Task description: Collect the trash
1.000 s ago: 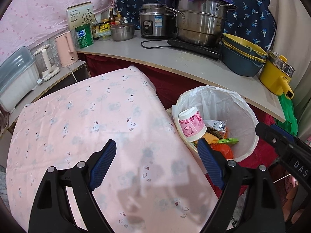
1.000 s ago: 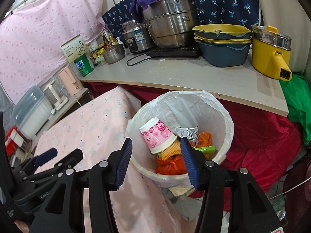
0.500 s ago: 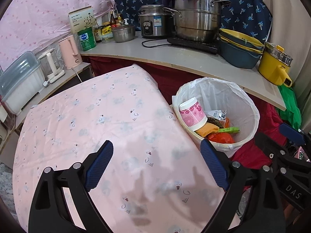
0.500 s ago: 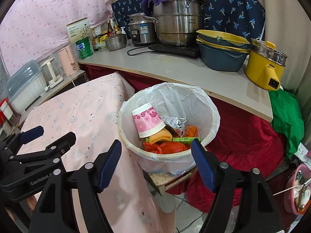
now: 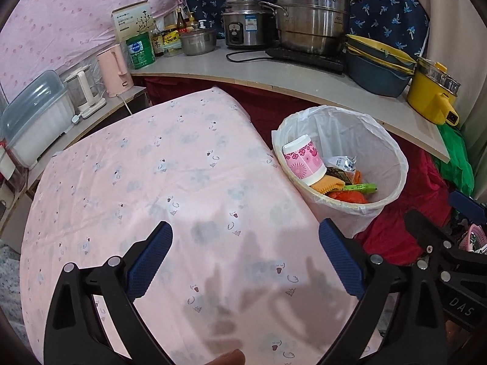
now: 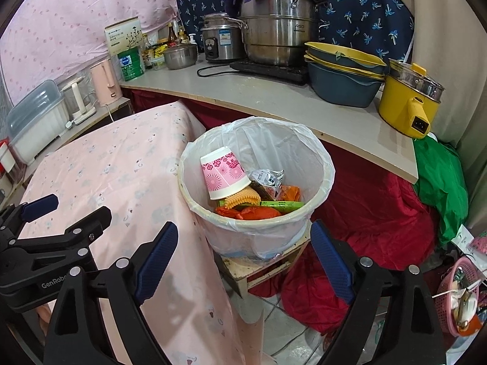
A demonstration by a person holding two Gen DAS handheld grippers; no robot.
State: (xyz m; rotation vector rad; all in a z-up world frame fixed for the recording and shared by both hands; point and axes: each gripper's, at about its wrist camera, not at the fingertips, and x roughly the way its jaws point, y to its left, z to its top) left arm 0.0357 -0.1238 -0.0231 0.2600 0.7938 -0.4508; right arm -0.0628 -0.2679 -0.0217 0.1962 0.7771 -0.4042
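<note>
In bin [image 6: 316,164] | trash half-buried under cup [image 6: 223,175] | wrapper print unreadable

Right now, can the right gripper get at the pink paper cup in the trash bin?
Probably yes: the right gripper, jaws opening and empty, faces the bin, whose top is uncovered, and the pink cup lies on top.

A pale grey curved worktop [image 6: 274,94] carries a large steel steamer pot [image 6: 280,39], stacked yellow and blue basins [image 6: 344,76], a yellow electric pot [image 6: 404,103] and a green tin [image 6: 131,64]. A pink patterned cloth-covered table [image 5: 152,182] lies bare.
</note>
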